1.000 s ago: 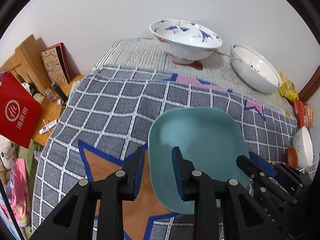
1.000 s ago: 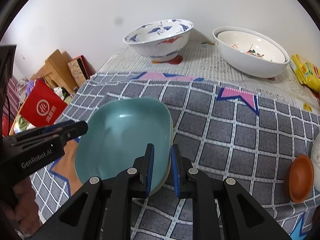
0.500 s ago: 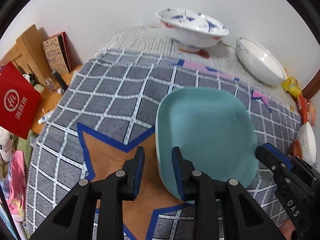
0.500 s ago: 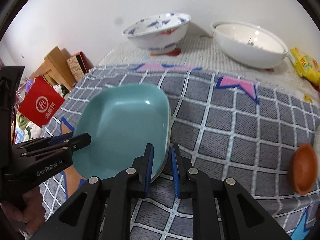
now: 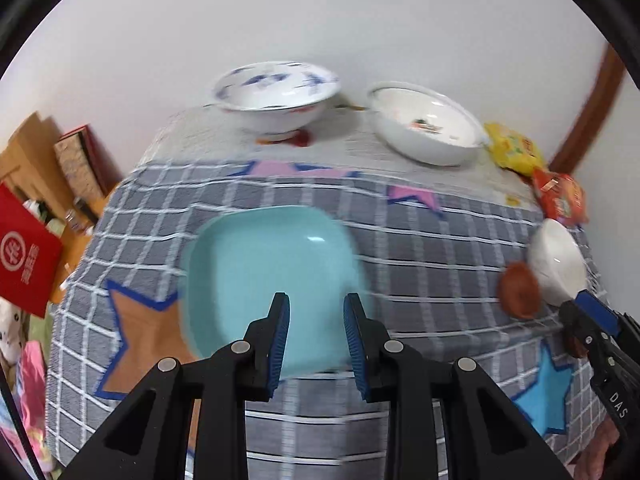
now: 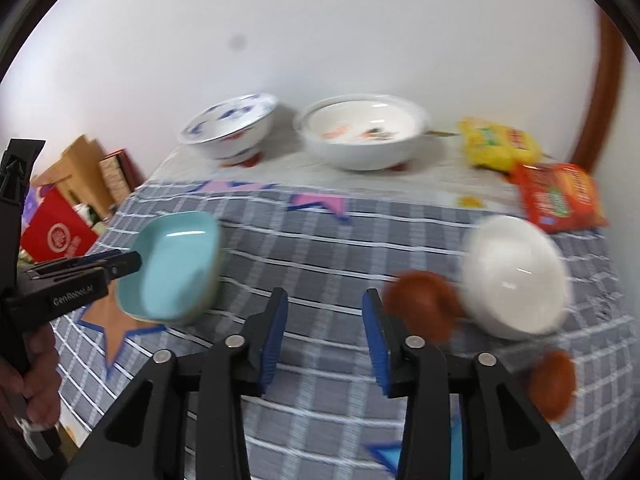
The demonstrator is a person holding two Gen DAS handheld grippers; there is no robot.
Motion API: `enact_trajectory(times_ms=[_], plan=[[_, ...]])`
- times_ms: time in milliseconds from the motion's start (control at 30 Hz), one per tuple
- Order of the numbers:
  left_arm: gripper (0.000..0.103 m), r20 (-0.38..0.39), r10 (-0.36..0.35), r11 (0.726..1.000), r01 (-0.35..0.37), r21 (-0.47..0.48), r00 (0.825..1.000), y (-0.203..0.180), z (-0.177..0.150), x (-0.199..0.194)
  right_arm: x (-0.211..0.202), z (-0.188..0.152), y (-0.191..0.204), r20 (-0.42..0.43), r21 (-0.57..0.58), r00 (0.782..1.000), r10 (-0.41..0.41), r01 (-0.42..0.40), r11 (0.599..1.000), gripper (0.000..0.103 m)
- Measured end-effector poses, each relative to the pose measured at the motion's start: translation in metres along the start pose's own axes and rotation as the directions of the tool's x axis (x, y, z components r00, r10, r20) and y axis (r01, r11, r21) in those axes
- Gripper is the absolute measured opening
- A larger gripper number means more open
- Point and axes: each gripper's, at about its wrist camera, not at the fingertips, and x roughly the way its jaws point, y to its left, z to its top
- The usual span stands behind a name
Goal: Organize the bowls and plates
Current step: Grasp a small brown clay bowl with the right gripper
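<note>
Both grippers stand apart, holding nothing: left gripper (image 5: 316,334) over the teal plate (image 5: 264,276), right gripper (image 6: 325,332) with the white bowl (image 6: 516,276) at two o'clock.

Motion blur is smearing much of both views. In the right wrist view, the white bowl (image 6: 516,276) and the brown saucer (image 6: 424,304) beside it at right of centre are losing their edges, and a second brown saucer (image 6: 554,384) at lower right is partly hiding behind the gripper's arm. In the left wrist view, the near rim of the teal plate (image 5: 260,276) is disappearing behind the jaws, and the right gripper (image 5: 600,332) is being cut off by the lower right edge. Print on the snack packets (image 6: 556,196) is staying unreadable.
</note>
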Motion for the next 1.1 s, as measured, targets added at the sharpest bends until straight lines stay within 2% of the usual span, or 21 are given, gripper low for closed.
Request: enact_trajectory(times_ms=[100,200,233,367,467,533,633,733,1000,1100], plan=[[0.027,-0.002,-0.028,0.999,0.028,0.034,1.000,-0.032,-0.001,0.000,-0.018,-0.009,-0.041,0.014,0.052,0.999,-0.051,0.050,0.997,0.043],[0.039,0.002,-0.050,0.996,0.050,0.072,0.999,-0.065,-0.003,0.001,-0.032,-0.022,-0.079,0.018,0.099,0.994,-0.108,0.106,0.989,0.048],[0.041,0.007,-0.053,0.995,0.053,0.090,0.999,-0.078,-0.005,0.002,-0.037,-0.028,-0.094,0.018,0.115,0.990,-0.139,0.136,0.984,0.052],[0.045,0.003,-0.054,0.988,0.053,0.146,0.999,-0.115,-0.009,0.009,-0.045,-0.049,-0.137,0.000,0.177,0.971,-0.240,0.236,0.956,0.053],[0.050,-0.001,-0.056,0.982,0.055,0.180,0.998,-0.140,-0.013,0.017,-0.043,-0.064,-0.165,-0.024,0.226,0.967,-0.254,0.253,0.941,0.053],[0.050,0.000,-0.039,0.979,0.039,0.198,0.999,-0.151,-0.015,0.022,-0.040,-0.074,-0.181,-0.052,0.255,0.961,-0.271,0.276,0.927,0.053],[0.050,-0.011,-0.014,0.974,0.016,0.228,1.000,-0.164,-0.017,0.033,-0.032,-0.082,-0.195,-0.075,0.262,0.969,-0.236,0.248,0.933,0.053],[0.050,-0.029,-0.004,0.973,0.010,0.232,1.000,-0.171,-0.015,0.045,-0.020,-0.086,-0.200,-0.083,0.268,0.968,-0.236,0.250,0.930,0.053],[0.050,-0.078,-0.032,0.978,0.047,0.203,0.996,-0.183,-0.005,0.073,-0.002,-0.087,-0.206,-0.087,0.304,0.981,-0.176,0.194,0.933,0.053],[0.050,-0.088,-0.040,0.978,0.057,0.202,0.995,-0.188,-0.003,0.083,0.004,-0.086,-0.209,-0.088,0.321,0.983,-0.162,0.182,0.930,0.049]])
